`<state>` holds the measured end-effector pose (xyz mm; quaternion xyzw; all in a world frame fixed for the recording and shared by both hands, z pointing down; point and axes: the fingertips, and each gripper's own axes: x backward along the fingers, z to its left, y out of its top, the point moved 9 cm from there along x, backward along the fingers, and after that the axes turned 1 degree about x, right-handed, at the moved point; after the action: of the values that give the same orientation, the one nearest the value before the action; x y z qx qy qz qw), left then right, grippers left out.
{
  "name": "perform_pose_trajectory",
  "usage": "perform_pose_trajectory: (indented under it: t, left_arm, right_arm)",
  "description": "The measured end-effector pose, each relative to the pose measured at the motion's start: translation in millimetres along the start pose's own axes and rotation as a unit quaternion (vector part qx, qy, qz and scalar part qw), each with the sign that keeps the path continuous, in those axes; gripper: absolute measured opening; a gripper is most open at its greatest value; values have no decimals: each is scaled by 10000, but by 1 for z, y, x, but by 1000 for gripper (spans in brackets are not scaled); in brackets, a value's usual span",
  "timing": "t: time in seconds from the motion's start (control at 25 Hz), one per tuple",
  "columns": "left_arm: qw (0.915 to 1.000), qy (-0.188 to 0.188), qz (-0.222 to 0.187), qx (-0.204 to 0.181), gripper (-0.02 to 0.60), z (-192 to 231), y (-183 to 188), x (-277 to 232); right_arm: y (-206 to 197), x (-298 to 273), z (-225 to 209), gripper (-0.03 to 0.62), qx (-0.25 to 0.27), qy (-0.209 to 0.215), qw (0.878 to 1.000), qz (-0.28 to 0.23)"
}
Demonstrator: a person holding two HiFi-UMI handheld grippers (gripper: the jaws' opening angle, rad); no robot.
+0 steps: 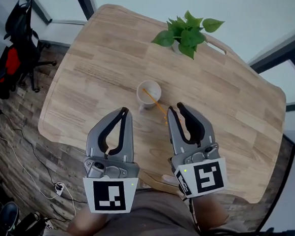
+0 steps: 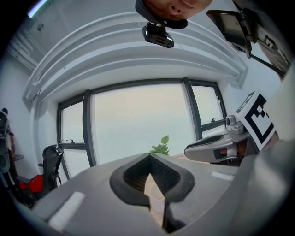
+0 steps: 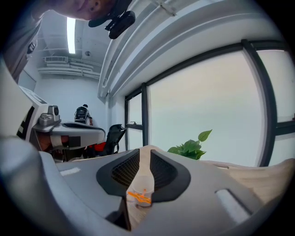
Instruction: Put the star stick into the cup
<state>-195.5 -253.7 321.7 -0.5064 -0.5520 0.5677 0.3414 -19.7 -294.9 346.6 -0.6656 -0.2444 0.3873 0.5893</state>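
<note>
1. Cup point(image 1: 148, 93) stands mid-worktop point(image 1: 90, 69), the star stick point(image 1: 158, 107) leaning inside it; left gripper point(image 1: 124, 111) and right gripper point(image 1: 174, 109) hover near.
2. Left gripper's jaw tips meet, holding nothing.
3. Right gripper's jaws stand slightly apart, empty.

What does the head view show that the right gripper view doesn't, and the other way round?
Only the head view: the floor with its cables, and the table's whole outline from above.
Only the right gripper view: the ceiling light and the head camera overhead.
Both: the cup with the stick leaning out of it, the plant, the left claw and a chair beside the table.
</note>
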Motion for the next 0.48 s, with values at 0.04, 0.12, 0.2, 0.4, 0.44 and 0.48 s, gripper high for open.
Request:
perform_pose_trajectory:
  t: [0.04,0.12,0.2,0.4,0.44,0.48]
  left_arm:
    - [10000,-2,-52,-36,1,-4,5,4]
    - [9997,-28,-153,-170,0,-11,15,11]
    - [9994,-11,-281,-205,0,-17,26,19]
    - [9973,180,-687,-181,0,-29,54,41]
    - [9966,220,-773,-197,0,-31,59,45]
    - [9958,260,-856,-214,0,-33,65,49]
  right_arm:
    - [4,6,0,100,18,-11,10000,-69]
    - [13,17,0,100,58,-34,9998,-211]
    - [22,29,1,97,103,-47,9993,-370]
    - [52,65,7,83,241,-33,9961,-851]
    - [58,71,7,80,278,-50,9950,-957]
    - [63,77,7,71,314,-74,9939,-1050]
